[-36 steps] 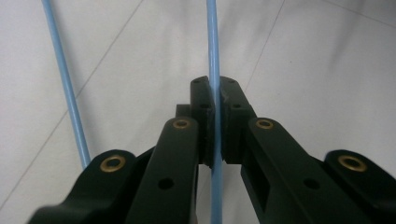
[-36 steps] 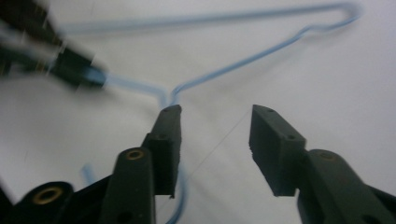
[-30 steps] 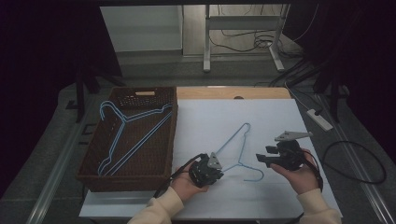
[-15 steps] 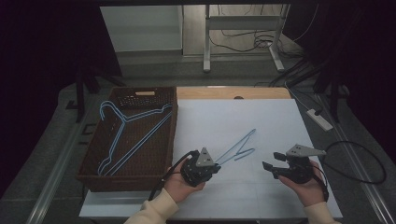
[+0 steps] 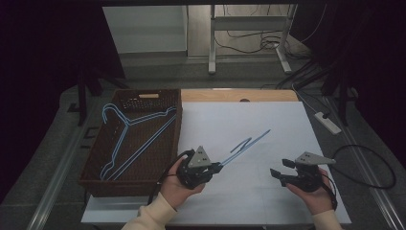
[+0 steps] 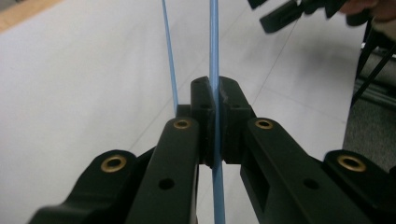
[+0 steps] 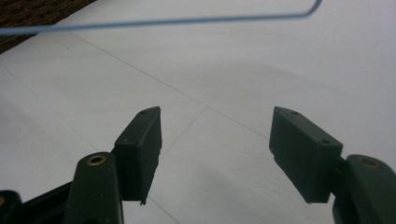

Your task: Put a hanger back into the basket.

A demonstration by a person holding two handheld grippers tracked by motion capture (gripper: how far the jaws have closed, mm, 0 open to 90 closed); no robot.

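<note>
Above the white table sheet (image 5: 268, 120), we hold one blue hanger (image 5: 244, 146) lifted at a slant.

Our left gripper (image 6: 214, 100) has its jaws pressed together on the hanger's wire, whose long axis runs up and away to the right, off the sheet. Our right gripper (image 7: 215, 149), jaws just opened wide with nothing between them, sits apart at the right. The wicker basket (image 5: 95, 179) with two more hangers (image 5: 131, 139) lies just left of our left hand, the nearer one.
</note>
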